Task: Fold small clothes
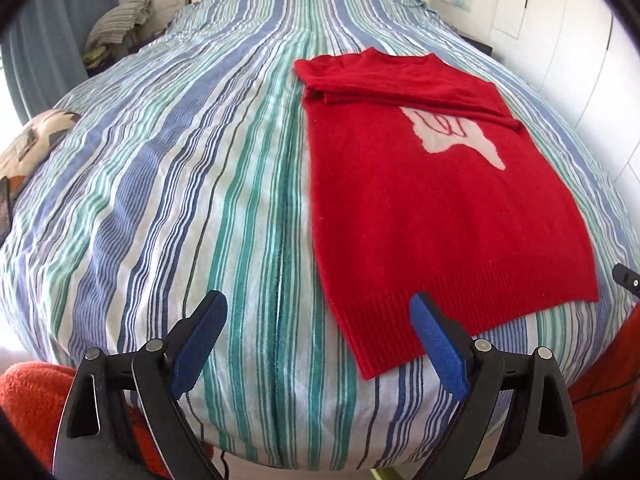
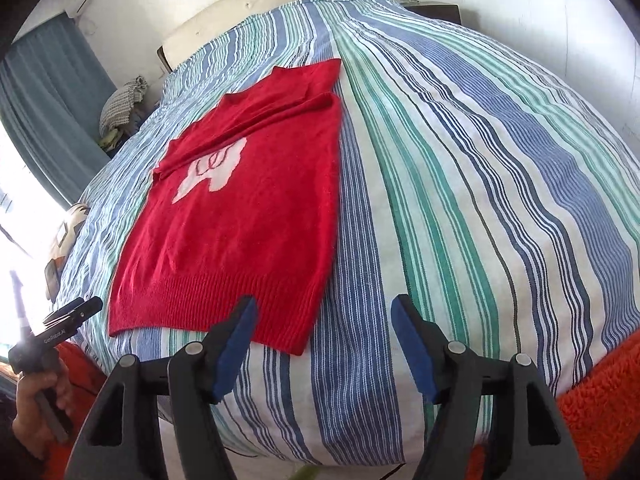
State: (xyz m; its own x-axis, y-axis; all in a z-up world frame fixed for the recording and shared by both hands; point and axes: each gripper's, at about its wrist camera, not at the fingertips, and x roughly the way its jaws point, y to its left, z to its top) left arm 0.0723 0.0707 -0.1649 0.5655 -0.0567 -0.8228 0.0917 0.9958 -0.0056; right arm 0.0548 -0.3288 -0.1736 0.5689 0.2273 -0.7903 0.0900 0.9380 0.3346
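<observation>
I see the left gripper (image 1: 320,332) with its jaws spread wide and nothing between them; its blue pads (image 1: 438,344) hang above the near edge of the bed, and the right-hand pad overlaps the ribbed hem of the red sweater (image 1: 436,208) in my view, though I cannot tell whether it touches the knit. The right gripper (image 2: 322,338) also stands well apart at the jaws and holds nothing; its left pad (image 2: 234,350) sits over the hem's near right corner, contact again uncertain.

The red sweater lies flat on the striped bedcover (image 1: 180,200), hem towards me, neck end far. It forms a neat rectangle: both sleeves are folded across the upper body, partly covering a pale pink motif (image 1: 452,136) on the chest. The knit looks smooth, with slight creasing at the folded sleeves.

From the right wrist view, a hand (image 2: 38,404) at the near left grasps the left gripper's handle.
</observation>
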